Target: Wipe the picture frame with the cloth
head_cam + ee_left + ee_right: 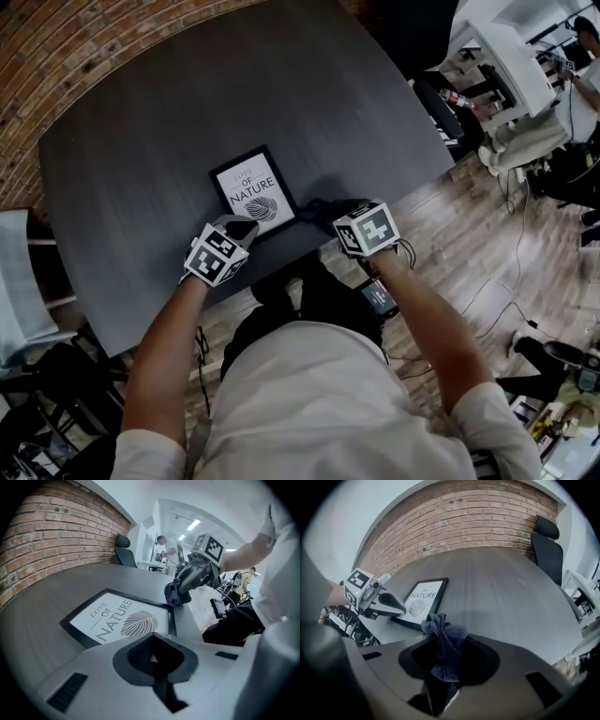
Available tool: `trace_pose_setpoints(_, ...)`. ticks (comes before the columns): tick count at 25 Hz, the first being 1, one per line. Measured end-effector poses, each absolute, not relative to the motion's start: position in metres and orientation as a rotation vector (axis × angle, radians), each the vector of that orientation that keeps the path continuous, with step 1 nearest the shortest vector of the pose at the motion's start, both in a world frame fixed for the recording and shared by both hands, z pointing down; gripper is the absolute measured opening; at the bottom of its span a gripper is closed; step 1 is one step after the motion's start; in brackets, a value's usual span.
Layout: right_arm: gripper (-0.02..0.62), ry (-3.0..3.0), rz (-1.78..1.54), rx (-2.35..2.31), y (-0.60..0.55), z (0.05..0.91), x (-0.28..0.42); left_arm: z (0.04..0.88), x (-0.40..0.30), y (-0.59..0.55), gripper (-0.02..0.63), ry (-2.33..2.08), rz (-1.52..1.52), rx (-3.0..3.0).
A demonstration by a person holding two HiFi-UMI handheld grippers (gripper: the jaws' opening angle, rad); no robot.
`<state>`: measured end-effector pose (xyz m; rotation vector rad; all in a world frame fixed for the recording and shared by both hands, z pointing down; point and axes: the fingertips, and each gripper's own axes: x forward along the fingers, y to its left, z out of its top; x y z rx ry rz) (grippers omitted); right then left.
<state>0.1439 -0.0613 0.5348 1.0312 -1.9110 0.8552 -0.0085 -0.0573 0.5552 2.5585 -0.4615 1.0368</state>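
A black picture frame (253, 192) with a white print reading "NATURE" lies flat on the dark table (187, 112), near its front edge. It also shows in the left gripper view, picture frame (119, 618), and the right gripper view, picture frame (423, 601). My left gripper (240, 228) is shut and empty, its tip over the frame's near corner; contact cannot be told. My right gripper (328, 217) is shut on a dark blue cloth (445, 637), bunched between the jaws. The cloth (176, 595) hangs just beyond the frame's right edge, a little above the table.
A brick wall (454, 522) runs behind the table. A black office chair (547, 543) stands at the far right end. White desks (511, 66) and a person (165, 550) are further back. The table's front edge (281, 272) is just below my grippers, with wooden floor (469, 234) beyond.
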Motion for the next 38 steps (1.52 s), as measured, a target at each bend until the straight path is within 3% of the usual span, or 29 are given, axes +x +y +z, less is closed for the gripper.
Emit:
trace_pose_setpoints(8, 0.123, -1.974, 0.757, 1.048, -0.116, 0.506, 0.153, 0.552, -0.003, -0.045, 0.007, -0.482, 1.038, 2.546)
trace_pose_setpoints(13, 0.123, -2.066, 0.693, 1.022, -0.17, 0.493, 0.131, 0.54, -0.015, -0.07, 0.008, -0.756, 1.009, 2.6)
trace_pose_setpoints(28, 0.123, -2.392, 0.911, 0.822, -0.265, 0.489, -0.027, 0.544, -0.038, -0.093, 0.006, -0.955, 0.871, 2.43)
trace_pose_setpoints(38, 0.123, -2.45, 0.81, 0.61, -0.262, 0.509, -0.123, 0.544, -0.042, -0.091, 0.006, -1.016, 0.849, 2.411)
